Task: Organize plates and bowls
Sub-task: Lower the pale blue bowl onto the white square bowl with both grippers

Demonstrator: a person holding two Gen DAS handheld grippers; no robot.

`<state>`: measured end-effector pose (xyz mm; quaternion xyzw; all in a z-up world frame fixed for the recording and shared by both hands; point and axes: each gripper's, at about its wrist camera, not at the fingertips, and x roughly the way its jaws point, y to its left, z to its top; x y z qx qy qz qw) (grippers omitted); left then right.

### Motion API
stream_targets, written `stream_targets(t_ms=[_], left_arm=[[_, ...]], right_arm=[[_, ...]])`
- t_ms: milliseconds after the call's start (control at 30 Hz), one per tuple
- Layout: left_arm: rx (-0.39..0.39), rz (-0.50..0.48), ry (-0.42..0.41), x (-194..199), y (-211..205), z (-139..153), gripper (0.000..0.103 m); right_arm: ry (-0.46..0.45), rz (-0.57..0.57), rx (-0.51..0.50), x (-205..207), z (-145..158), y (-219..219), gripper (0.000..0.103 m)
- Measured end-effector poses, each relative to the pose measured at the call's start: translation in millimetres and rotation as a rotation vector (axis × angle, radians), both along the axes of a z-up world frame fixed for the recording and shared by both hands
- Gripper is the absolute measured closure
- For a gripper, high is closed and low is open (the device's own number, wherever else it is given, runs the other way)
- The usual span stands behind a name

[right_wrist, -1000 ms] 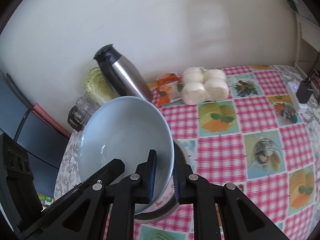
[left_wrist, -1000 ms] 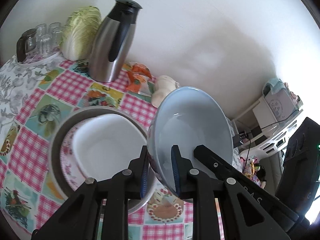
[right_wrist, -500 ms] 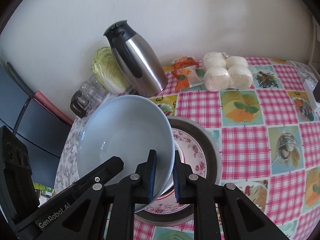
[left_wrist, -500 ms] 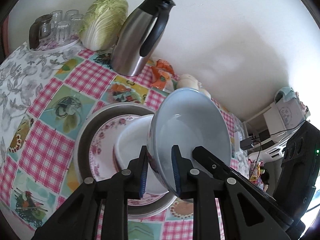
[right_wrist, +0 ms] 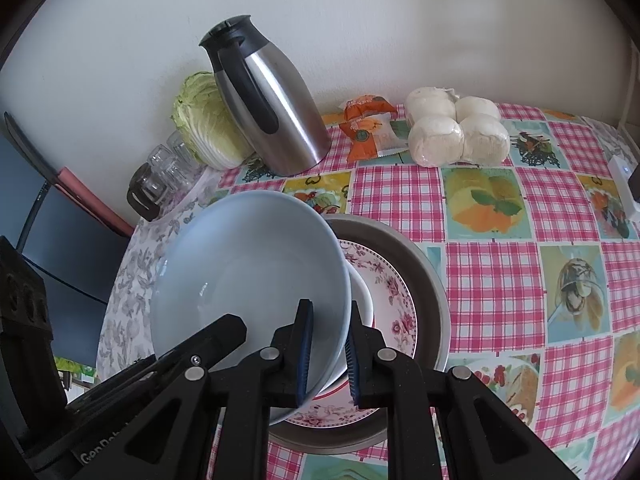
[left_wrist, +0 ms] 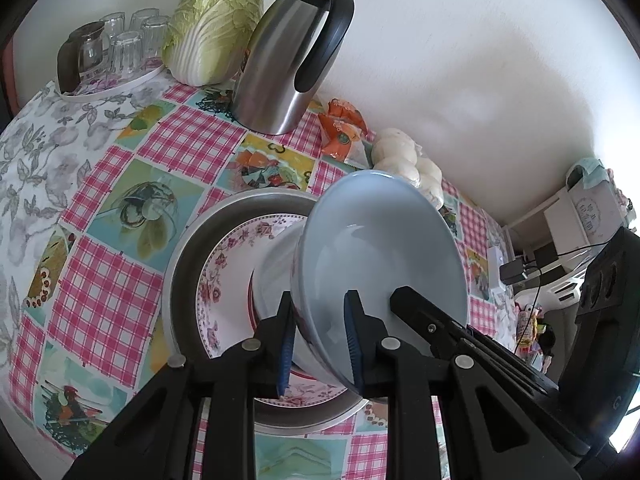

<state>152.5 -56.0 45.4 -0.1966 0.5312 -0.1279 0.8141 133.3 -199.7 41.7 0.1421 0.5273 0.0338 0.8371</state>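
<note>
Grippers point(left_wrist: 318, 340) lower – bowl point(left_wrist: 384, 248) nearer plate stack point(left_wrist: 228, 276)

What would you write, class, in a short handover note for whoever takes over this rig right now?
Left tool: shut on the rim of the pale blue ceramic bowl.
Right tool: shut on the opposite rim of the same bowl.
The bowl is tilted above the stack: a white bowl on a pink floral plate inside a round grey metal tray. Whether it already touches the white bowl cannot be told.
Done: tray, plate and white bowl stacked.
Left: probably lower the blue bowl into the white one, level it, then open both tools.
</note>
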Motion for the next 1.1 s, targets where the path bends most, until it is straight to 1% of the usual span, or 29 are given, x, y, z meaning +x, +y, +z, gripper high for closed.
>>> stream_targets(t_ms=[300,367,500,633,700,900,967,1100], left_arm=[[0.024,-0.007,0.022,2,-1,-6,0.076],[0.023,-0.006,0.023,2,-1,-7,0.073],[0.024,-0.011,0.023,2,-1,-6,0.070],[0.011,-0.009,0.019,2,0,-5,0.066],[0.008,-0.011,0.014,2,0,-4,0.063],[0.017,-0.004,0.000,0,1,0,0.059],[0.025,0.005,-0.016,-1,4,4,0.056],[0.019,0.007,-0.051,-2,7,12,0.056]], right_arm=[[0.014,-0.001,-0.010,1,-5,-2,0.087],[0.013,-0.003,-0.006,0,-5,-3,0.087],[0.010,-0.004,-0.002,0,-5,-4,0.087],[0.007,-0.011,0.003,0,-5,-5,0.086],[0.001,-0.013,0.001,0,-5,-6,0.086],[-0.007,-0.022,-0.011,1,-6,-5,0.091],[-0.010,-0.026,-0.013,2,-7,-6,0.091],[-0.021,-0.036,-0.003,1,-5,-11,0.093]])
